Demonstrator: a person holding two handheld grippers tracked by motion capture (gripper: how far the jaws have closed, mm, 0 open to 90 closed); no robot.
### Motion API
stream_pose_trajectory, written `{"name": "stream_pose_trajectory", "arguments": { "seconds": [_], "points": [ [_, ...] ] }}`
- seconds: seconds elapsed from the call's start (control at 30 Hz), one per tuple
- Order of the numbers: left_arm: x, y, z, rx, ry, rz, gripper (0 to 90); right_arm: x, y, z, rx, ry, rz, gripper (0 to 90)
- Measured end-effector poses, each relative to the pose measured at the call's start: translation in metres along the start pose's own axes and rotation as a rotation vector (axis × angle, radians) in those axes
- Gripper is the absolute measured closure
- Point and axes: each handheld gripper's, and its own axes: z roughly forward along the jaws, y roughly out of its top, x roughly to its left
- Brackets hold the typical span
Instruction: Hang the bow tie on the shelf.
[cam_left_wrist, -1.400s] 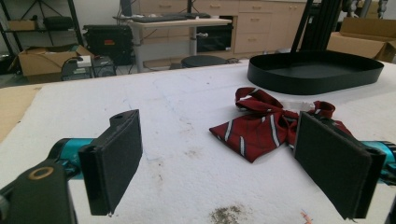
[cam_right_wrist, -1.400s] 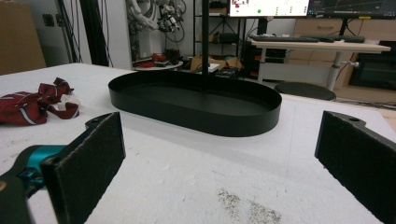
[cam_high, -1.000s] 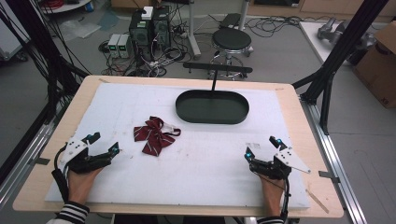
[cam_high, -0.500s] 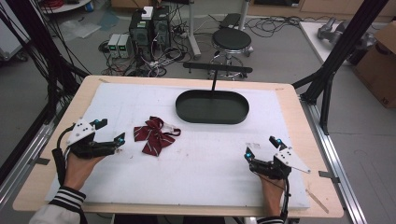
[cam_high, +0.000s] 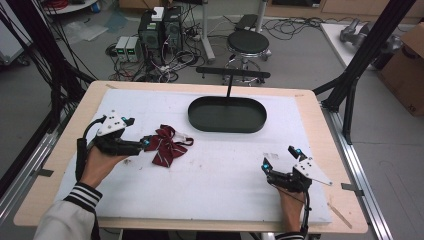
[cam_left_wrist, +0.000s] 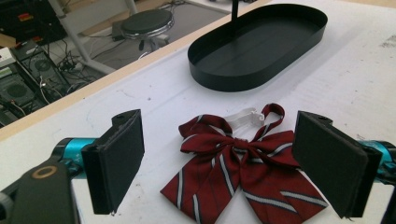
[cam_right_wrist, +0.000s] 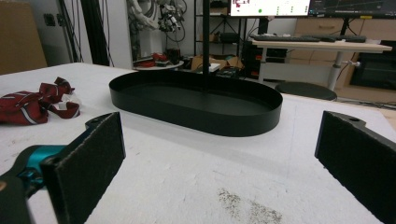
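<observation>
Left gripper (cam_left_wrist: 219, 163) spreads wide around the striped bow tie (cam_left_wrist: 243, 163) — right gripper (cam_high: 281, 159) gapes too, well apart.

The left tool (cam_high: 134, 134) is held low over the table (cam_high: 210, 175) at the left side, pointing to the right, with its two jaws wide apart. The left hand (cam_high: 97, 165) comes out of a striped sleeve (cam_high: 80, 197). The right tool (cam_high: 281, 159) is near the front right, also with jaws spread wide, held by the right hand (cam_high: 289, 205).
</observation>
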Motion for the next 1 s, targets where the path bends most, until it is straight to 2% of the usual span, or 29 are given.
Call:
{"name": "stream_pose_trajectory", "arguments": {
  "seconds": [0.03,0.07,0.23,0.33,0.5,0.63,0.77,0.93,1.0],
  "points": [
    [0.0,0.0,0.0,0.0,0.0,0.0,18.1,0.0,0.0,0.0,0.0,0.0,0.0,0.6],
    [0.0,0.004,0.005,0.026,-0.001,0.011,18.4,0.0,0.0,0.0,0.0,0.0,-0.002,0.6],
    [0.001,0.011,0.018,0.077,-0.017,0.02,20.1,0.0,0.0,0.0,0.0,0.001,0.004,0.6],
    [0.001,0.015,0.023,0.087,-0.03,0.023,20.7,0.0,0.0,0.0,-0.002,0.001,0.005,0.6],
    [-0.001,0.022,0.036,0.133,-0.065,0.058,22.5,0.0,0.0,0.0,0.0,0.001,0.005,0.6],
    [-0.001,0.024,0.052,0.198,-0.091,0.071,22.9,0.0,0.0,0.0,-0.001,0.002,0.006,0.6],
    [-0.003,0.024,0.061,0.232,-0.091,0.072,22.9,0.0,0.0,0.0,-0.001,0.003,0.006,0.6],
    [-0.009,0.022,0.078,0.32,-0.093,0.082,23.2,-0.001,0.0,0.0,-0.008,-0.002,-0.004,0.6],
    [-0.009,0.022,0.08,0.336,-0.097,0.088,23.2,-0.001,0.0,0.0,-0.008,-0.002,-0.003,0.6]
  ]
}}
